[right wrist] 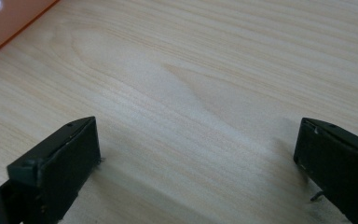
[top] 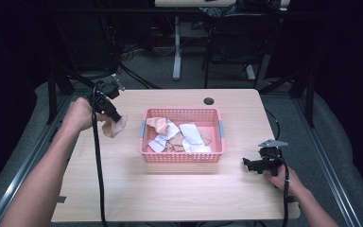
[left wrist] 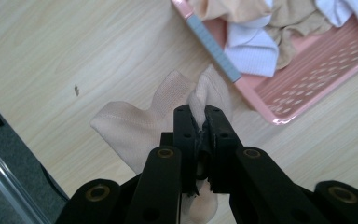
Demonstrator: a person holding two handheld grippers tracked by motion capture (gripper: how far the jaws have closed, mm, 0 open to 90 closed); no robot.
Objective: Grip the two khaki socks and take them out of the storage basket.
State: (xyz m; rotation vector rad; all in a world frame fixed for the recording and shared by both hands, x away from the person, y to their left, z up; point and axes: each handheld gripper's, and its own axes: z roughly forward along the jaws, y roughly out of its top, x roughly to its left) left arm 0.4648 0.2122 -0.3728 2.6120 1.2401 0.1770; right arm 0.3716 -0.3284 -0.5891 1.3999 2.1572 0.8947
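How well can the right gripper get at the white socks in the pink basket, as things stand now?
Probably yes. The right gripper is open and holds nothing, low over the bare table beside the pink basket. The basket has no lid, and the white socks lie on top of the pile.

High view overlooks whole table [top: 179, 189]; tool views close, angled down; basket [left wrist: 307, 60] shared.

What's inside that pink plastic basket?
The pink plastic basket holds a loose heap of white and beige socks. They cover much of its floor, so anything beneath them is hidden.
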